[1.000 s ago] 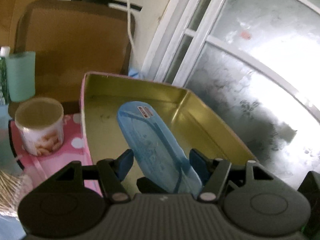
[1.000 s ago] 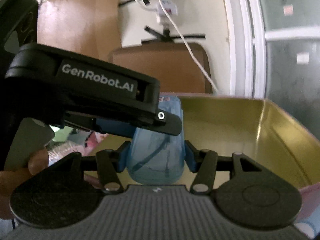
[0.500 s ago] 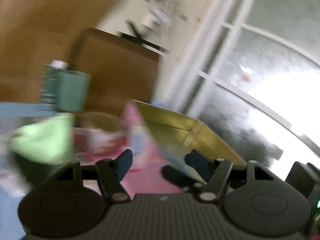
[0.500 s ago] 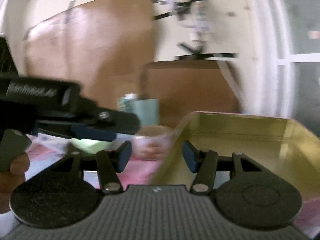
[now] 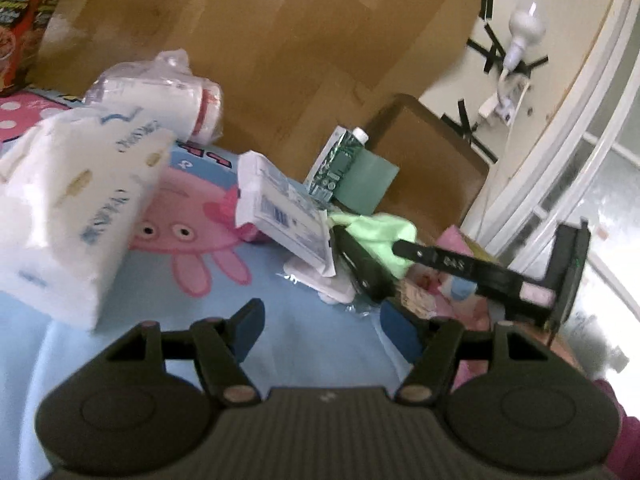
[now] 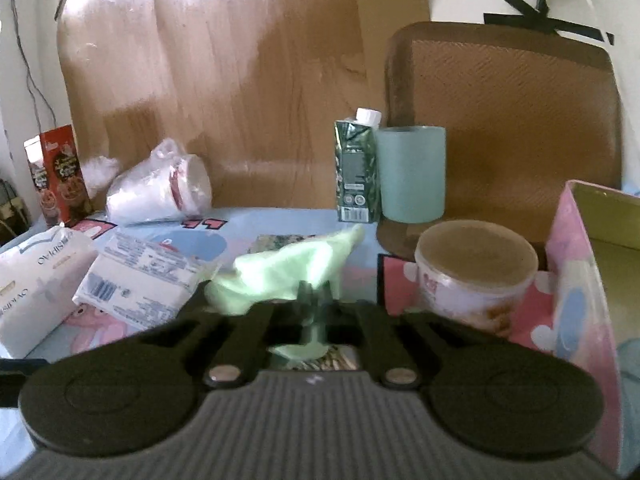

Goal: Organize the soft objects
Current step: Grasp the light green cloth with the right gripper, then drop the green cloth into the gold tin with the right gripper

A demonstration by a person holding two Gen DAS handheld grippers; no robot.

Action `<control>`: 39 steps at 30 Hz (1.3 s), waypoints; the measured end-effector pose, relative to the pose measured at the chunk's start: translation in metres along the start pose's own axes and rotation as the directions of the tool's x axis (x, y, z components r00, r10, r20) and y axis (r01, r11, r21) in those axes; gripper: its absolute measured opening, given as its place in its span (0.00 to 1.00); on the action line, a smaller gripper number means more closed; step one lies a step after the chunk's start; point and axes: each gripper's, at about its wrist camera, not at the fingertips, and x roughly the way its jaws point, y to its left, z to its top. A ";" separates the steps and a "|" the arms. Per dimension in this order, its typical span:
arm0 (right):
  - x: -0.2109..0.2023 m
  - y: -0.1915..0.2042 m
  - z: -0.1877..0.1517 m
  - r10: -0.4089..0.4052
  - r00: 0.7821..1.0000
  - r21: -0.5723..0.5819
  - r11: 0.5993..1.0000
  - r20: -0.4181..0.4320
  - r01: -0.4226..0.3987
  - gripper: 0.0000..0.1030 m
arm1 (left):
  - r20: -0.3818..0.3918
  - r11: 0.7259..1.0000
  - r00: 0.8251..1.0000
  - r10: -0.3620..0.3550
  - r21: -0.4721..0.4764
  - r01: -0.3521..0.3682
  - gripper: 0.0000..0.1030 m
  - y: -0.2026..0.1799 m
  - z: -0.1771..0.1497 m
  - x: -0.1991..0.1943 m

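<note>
My right gripper is shut on a pale green cloth, which bunches up above and left of the fingers. In the left wrist view the right gripper shows from the side with the green cloth in it. My left gripper is open and empty above the blue tablecloth. A large white tissue pack lies at its left and a smaller white pack ahead. The gold-lined tin box stands at the right.
A green drink carton and a mint cup stand at the back. A snack tub sits beside the tin. A bagged stack of white cups and a red cookie box lie at the left.
Both grippers swung left away from the tin and the blue slipper in it. The right gripper has shut on the green cloth. The left gripper stays open.
</note>
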 end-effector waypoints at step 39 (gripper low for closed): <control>-0.163 0.029 -0.088 0.059 0.981 -0.243 0.970 0.183 -0.013 0.07 | -0.285 0.914 0.919 -0.272 0.221 0.339 0.36 -0.140 -0.005 0.055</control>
